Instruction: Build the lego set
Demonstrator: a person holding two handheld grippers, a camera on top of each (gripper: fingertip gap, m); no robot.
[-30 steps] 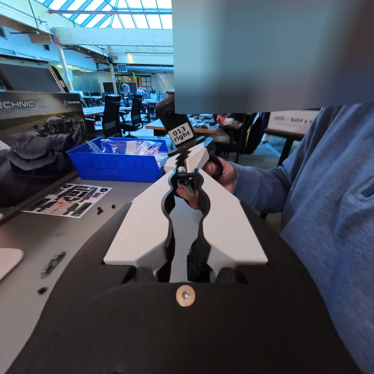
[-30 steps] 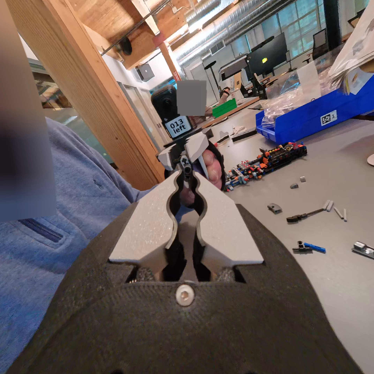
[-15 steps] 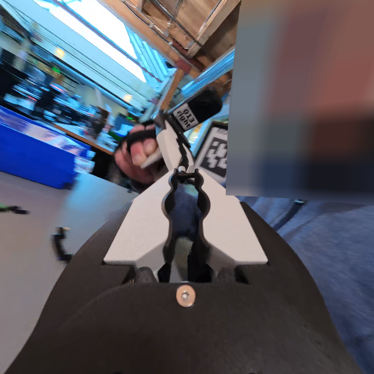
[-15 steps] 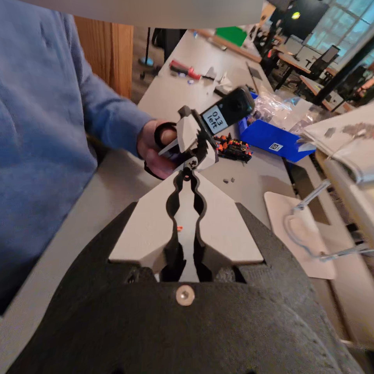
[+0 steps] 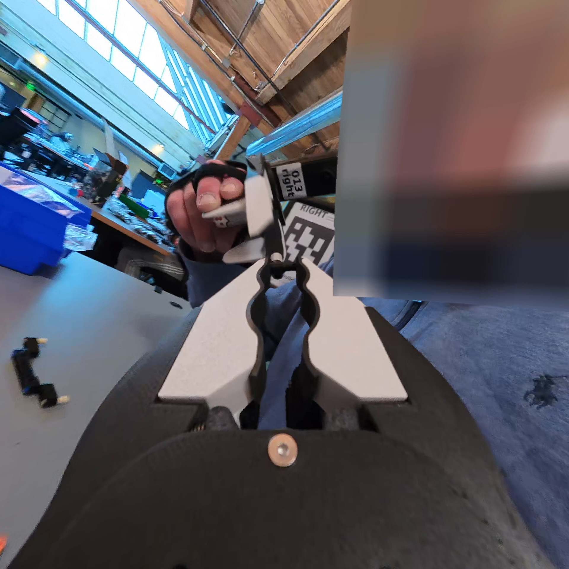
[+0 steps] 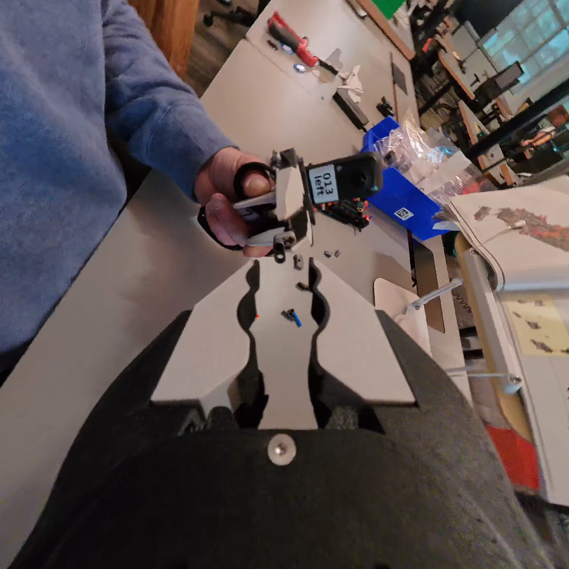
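My left gripper [image 5: 278, 269] is shut on a small black lego connector [image 5: 277, 272] with a grey pin end [image 5: 277, 257], held in the air in front of a person in a blue sweater. In the right wrist view the left gripper [image 6: 281, 243] holds the same black connector [image 6: 280, 248] above the grey table [image 6: 261, 92]. My right gripper [image 6: 283, 261] is open and empty, its tips just short of the connector. The partly built black and orange model [image 6: 348, 211] lies on the table behind the left gripper.
A blue bin [image 6: 400, 197] with plastic bags stands beyond the model. An open instruction booklet [image 6: 523, 221] lies at the right. Loose parts lie below my grippers: a blue-and-black pin [image 6: 294, 317] and small grey bits [image 6: 331, 254]. A black part with tan pins [image 5: 30, 375] lies at the left. Both grippers' tips are close together, under 4 cm apart.
My right gripper has opened and let go of the connector, drawing back slightly. My left gripper keeps hold of it. Both grippers have rolled and tilted over the last second.
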